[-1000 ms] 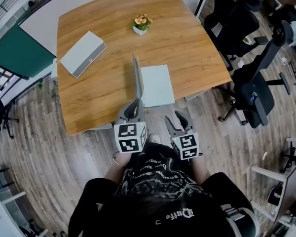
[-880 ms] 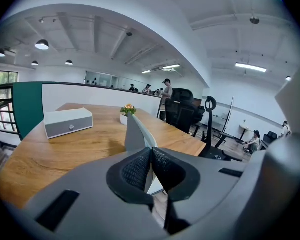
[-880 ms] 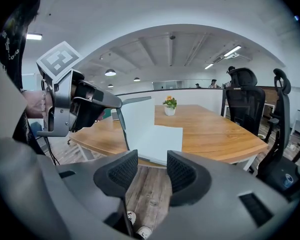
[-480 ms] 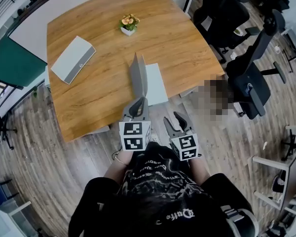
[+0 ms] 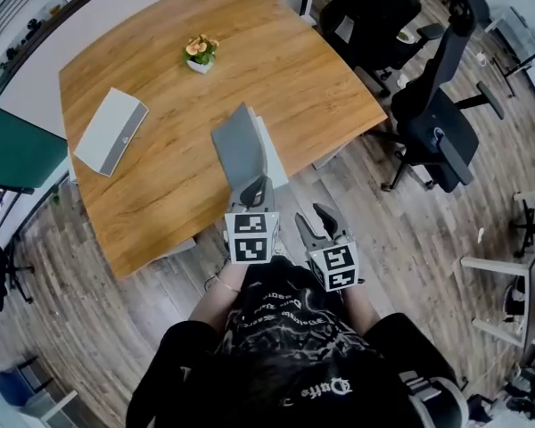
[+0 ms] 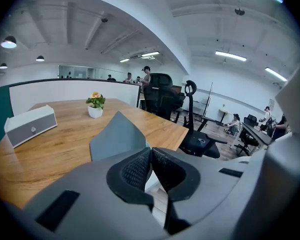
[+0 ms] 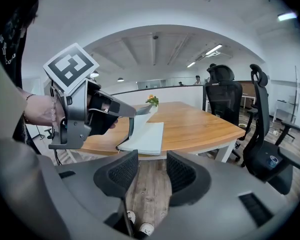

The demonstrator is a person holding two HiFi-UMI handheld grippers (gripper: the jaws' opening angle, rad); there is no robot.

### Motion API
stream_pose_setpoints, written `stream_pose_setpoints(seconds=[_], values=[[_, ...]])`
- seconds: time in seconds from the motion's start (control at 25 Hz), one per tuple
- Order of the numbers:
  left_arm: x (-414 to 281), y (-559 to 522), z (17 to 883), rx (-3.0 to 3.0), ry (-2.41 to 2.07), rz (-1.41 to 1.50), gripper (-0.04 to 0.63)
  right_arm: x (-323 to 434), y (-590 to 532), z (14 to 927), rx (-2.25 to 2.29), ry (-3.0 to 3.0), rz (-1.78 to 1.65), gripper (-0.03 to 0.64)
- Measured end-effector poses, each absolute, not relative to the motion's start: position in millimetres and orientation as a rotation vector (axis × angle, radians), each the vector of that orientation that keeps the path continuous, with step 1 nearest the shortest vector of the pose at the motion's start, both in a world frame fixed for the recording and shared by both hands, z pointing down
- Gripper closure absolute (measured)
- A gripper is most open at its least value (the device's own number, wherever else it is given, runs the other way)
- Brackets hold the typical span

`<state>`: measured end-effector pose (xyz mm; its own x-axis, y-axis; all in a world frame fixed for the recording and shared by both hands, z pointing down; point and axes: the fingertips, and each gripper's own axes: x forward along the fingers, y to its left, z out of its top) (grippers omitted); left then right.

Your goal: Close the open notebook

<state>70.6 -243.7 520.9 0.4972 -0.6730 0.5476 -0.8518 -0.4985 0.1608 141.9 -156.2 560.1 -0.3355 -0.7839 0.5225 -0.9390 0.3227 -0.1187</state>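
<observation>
The notebook lies near the front edge of the wooden table [image 5: 160, 199]. Its grey cover [image 5: 239, 145] [image 6: 117, 136] is raised and leans right over the white pages [image 5: 272, 159] [image 7: 147, 134]. My left gripper [image 5: 259, 185] [image 6: 150, 151] is shut. Its tips rest against the near edge of the cover's outer face, and nothing shows between the pads. My right gripper [image 5: 316, 214] [image 7: 152, 159] hangs open off the table's front edge, over the wood floor, with nothing in it. In the right gripper view the left gripper [image 7: 90, 114] meets the cover's top edge.
A white and grey box [image 5: 110, 130] lies at the table's left side. A small flower pot [image 5: 201, 52] stands at the back. Black office chairs [image 5: 428, 123] crowd the floor right of the table. The person's shoes [image 7: 140, 224] show below the right gripper.
The left gripper has moved right and the cover, upright a second ago, now tips toward the pages with its grey outer face showing. The right gripper has barely shifted.
</observation>
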Motion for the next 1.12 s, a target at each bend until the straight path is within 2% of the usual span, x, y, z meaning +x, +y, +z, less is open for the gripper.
stream_pose_setpoints(seconds=[0.92,1.12], values=[[126.1,-259.5,606.0,2.254,-1.01,0.828,0.56,158.2,-147.9,568.2,1.66,-2.104,0.637,0.433],[129.0,-258.3,626.5,2.2,-0.947,0.973,0.558,155.7,-147.6,568.7,1.649,-2.094,0.627,0.433]])
